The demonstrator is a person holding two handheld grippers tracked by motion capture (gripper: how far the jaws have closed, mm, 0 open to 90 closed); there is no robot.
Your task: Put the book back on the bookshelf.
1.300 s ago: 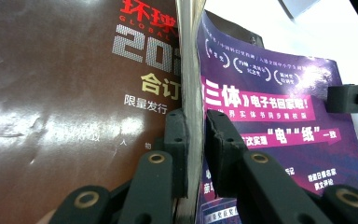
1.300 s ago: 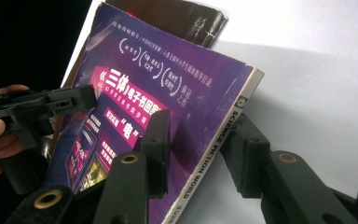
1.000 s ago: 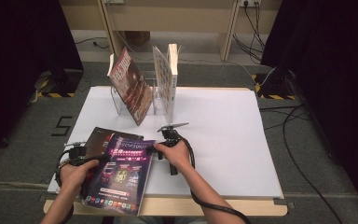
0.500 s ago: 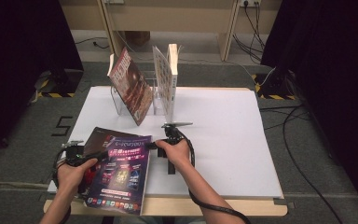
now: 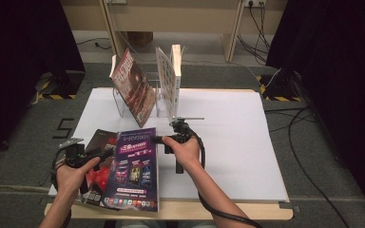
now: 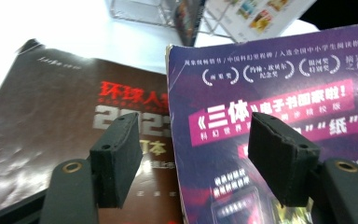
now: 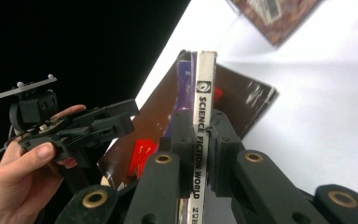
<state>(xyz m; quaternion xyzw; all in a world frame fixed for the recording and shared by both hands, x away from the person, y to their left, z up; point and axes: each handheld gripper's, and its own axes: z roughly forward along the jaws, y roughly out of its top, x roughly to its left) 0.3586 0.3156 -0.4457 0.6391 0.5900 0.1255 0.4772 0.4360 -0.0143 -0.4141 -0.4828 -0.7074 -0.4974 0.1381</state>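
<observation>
Two magazines in play: a purple magazine [image 5: 135,168] lies on top of a dark magazine [image 5: 95,161] at the near left corner of the white table [image 5: 247,142].
Right gripper [image 5: 158,139]: its jaws have just been closing and now pinch the purple magazine's spine, the pads pressed on either side of the strip reading "SCIENCE FICTION WORLD" [image 7: 198,135].
Left gripper [image 6: 193,158]: its jaws have just been opening and stand wide, nothing pressed between the pads; they hover over the seam where the purple cover overlaps the dark one.
Purple magazine's place: spine edge lifted in the right grip, far edge apparently resting on the dark magazine below.
Rack [image 5: 161,102]: a clear stand at the far side of the table, one magazine leaning [image 5: 132,88] on its left and an upright book [image 5: 170,80] in a slot.
Step in hand, as I judge it: raising the purple magazine clear of the stack, probably for the rack.
Doing it well: hold the spine grip square and deep, lift slowly so the pages don't fan or sag, and keep the left gripper close to catch the dark magazine if it drags along.
</observation>
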